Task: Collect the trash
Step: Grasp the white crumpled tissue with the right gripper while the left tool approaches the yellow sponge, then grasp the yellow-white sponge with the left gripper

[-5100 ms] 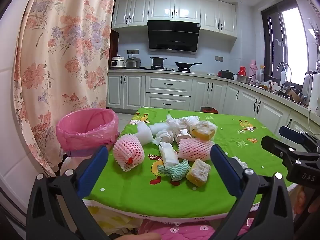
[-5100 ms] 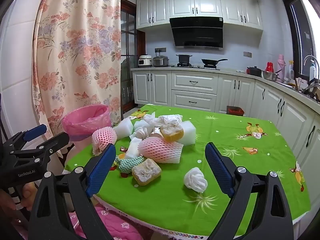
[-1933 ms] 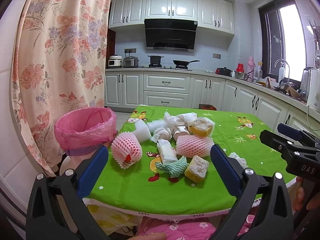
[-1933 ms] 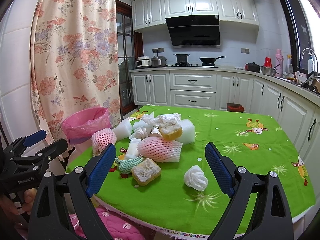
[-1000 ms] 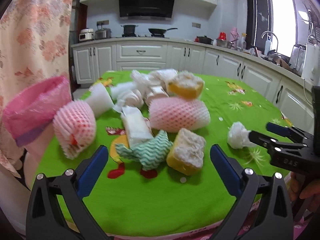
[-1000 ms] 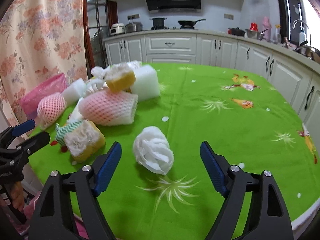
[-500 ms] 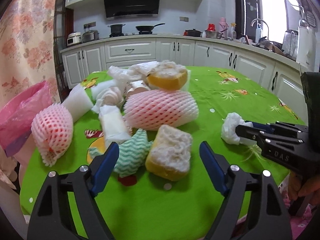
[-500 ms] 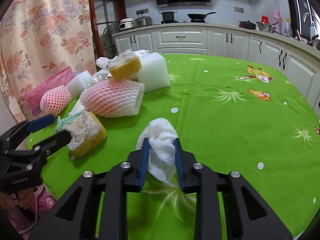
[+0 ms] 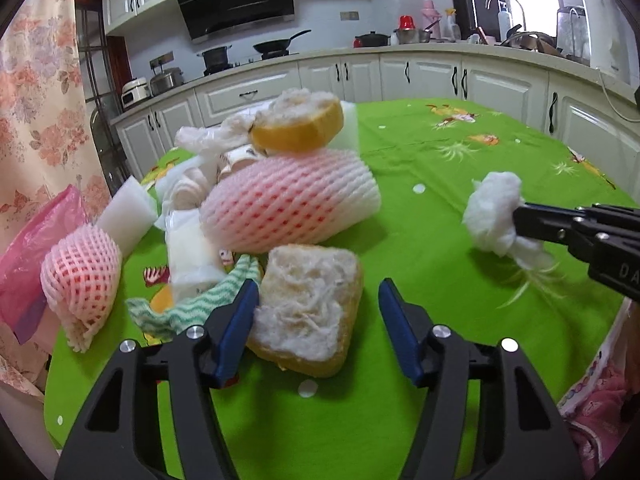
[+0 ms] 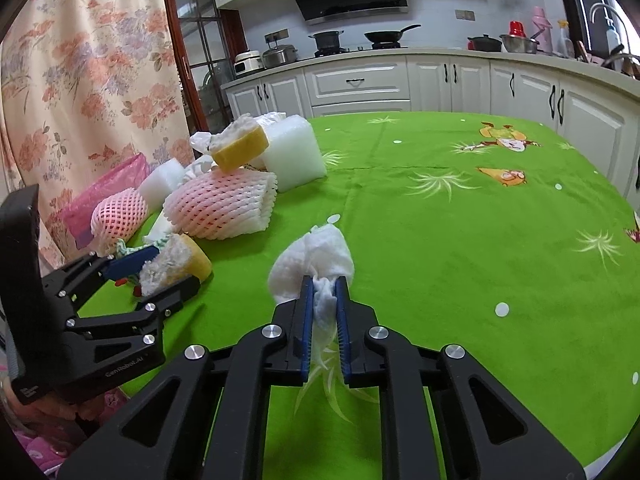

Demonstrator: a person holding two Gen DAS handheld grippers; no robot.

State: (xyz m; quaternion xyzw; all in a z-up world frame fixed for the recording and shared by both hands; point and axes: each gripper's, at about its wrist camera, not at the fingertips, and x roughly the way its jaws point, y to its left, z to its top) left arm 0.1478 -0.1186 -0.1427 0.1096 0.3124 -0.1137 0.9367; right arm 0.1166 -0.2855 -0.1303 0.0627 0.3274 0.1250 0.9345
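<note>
Most of the trash is still on the table [image 10: 460,240]: nothing appears binned yet, and the pink bag [image 9: 28,248] waits at the table's left edge, beyond the pile. Big foam net [image 9: 288,200], small net [image 9: 80,276], white blocks, cloth and an upper sponge all lie ahead of the left gripper [image 9: 316,312], whose jaws are closing around the near sponge [image 9: 308,312], right pad not yet touching. The right gripper [image 10: 323,304] is clamped on the tissue wad [image 10: 316,264], which bulges past its tips.
</note>
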